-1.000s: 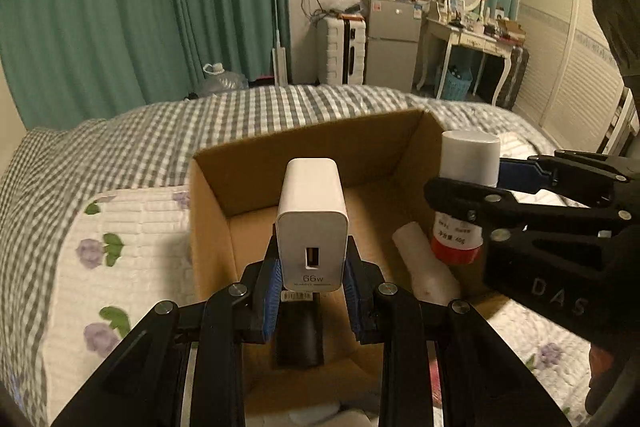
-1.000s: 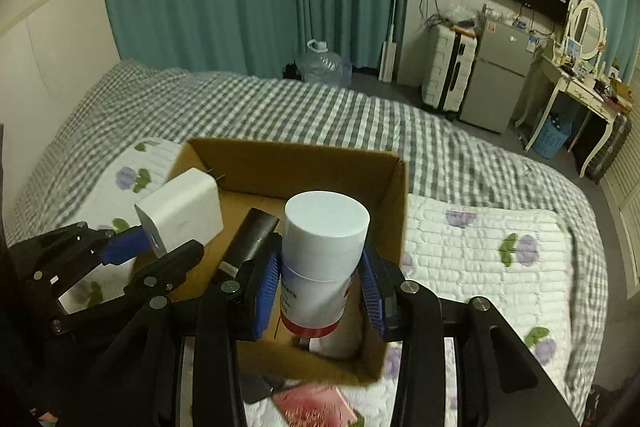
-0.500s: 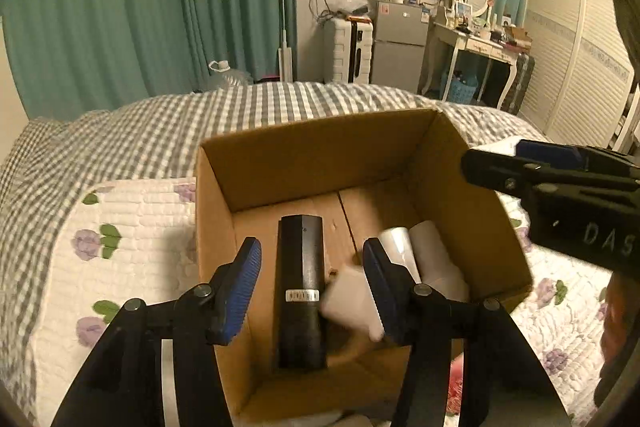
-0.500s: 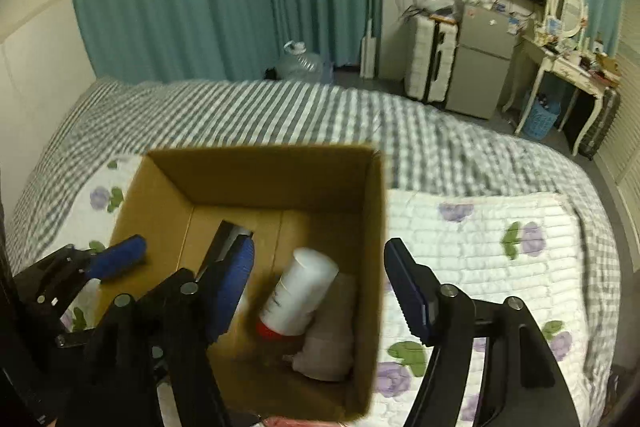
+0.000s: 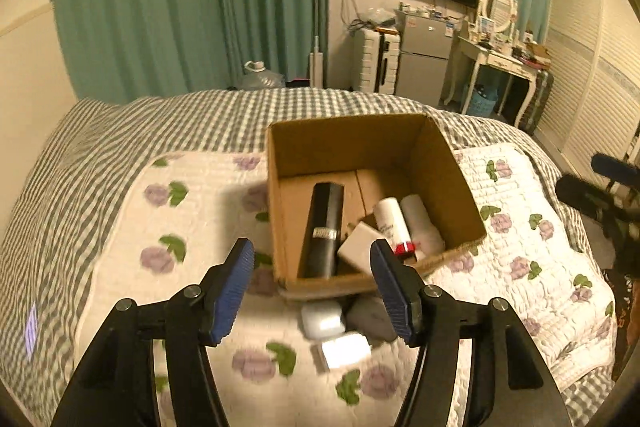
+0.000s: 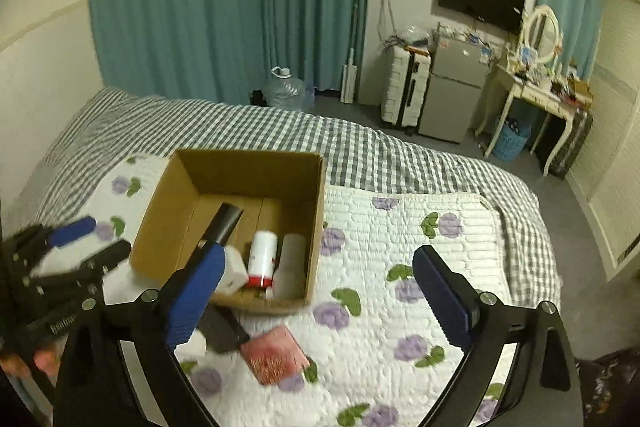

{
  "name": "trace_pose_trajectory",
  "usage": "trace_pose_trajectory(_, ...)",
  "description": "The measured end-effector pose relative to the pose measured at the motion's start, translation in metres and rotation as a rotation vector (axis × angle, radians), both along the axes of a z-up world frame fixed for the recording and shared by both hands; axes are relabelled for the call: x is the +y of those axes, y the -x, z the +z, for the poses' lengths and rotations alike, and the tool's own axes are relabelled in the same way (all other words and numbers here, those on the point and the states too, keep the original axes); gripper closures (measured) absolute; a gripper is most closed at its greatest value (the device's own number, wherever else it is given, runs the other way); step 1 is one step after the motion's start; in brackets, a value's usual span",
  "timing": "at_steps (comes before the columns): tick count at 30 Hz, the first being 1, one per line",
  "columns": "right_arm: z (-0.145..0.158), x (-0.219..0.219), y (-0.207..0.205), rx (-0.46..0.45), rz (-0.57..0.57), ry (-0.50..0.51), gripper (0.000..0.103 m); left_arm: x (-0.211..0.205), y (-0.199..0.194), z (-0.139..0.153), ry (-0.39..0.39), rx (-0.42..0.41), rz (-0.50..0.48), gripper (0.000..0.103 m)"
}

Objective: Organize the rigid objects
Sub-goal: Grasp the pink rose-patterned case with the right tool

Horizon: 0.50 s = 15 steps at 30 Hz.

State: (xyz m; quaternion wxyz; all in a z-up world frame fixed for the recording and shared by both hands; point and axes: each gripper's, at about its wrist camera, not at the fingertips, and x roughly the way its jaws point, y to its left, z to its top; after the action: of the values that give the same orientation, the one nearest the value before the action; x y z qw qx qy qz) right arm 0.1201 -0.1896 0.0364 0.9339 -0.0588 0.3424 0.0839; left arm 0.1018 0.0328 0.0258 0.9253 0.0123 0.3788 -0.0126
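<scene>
An open cardboard box [image 5: 448, 163] [image 6: 160, 211] stands on the bed. Inside lie a black stick-shaped device [image 5: 322, 227] [image 6: 222, 223], a white charger [image 5: 358, 247] [image 6: 234, 269], a white bottle with a red band [image 5: 394, 223] [image 6: 262, 259] and a white tube [image 5: 422, 223] [image 6: 290, 265]. My left gripper [image 5: 312, 291] is open and empty, held back from the box's near wall. My right gripper [image 6: 320, 291] is open and empty, to the right of the box. Each gripper shows at the edge of the other's view.
In front of the box on the floral quilt [image 5: 192, 211] lie a white earbud case [image 5: 322, 319], a grey object [image 5: 370, 315], a small white block [image 5: 346, 349], a red card-like item [image 6: 274, 353] and a black item [image 6: 224, 331]. The checked bedspread [image 6: 360, 147] lies beyond.
Both grippers opened and let go: the charger and the bottle dropped into the box. Both grippers then pulled back and up, away from the box.
</scene>
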Motion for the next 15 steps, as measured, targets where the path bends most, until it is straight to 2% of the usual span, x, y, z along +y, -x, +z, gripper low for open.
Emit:
trace_pose_trajectory(3,-0.015,0.006,0.017,0.009,0.067,0.026,0.005,0.0,0.013,-0.012,0.009,0.018,0.015,0.039)
trace_pose_trajectory(7,-0.056,0.013,0.027,0.064,0.125,0.03,0.005,-0.008,0.023,-0.039,-0.023,0.048,0.011,0.039)
trace_pose_trajectory(12,-0.131,0.016,0.019,0.194,0.167,0.042,0.005,-0.018,0.02,-0.087,-0.06,0.137,-0.019,0.039)
trace_pose_trajectory(15,-0.172,0.018,0.002,0.278,0.174,0.035,0.005,-0.022,0.014,-0.112,-0.112,0.165,-0.027,0.039)
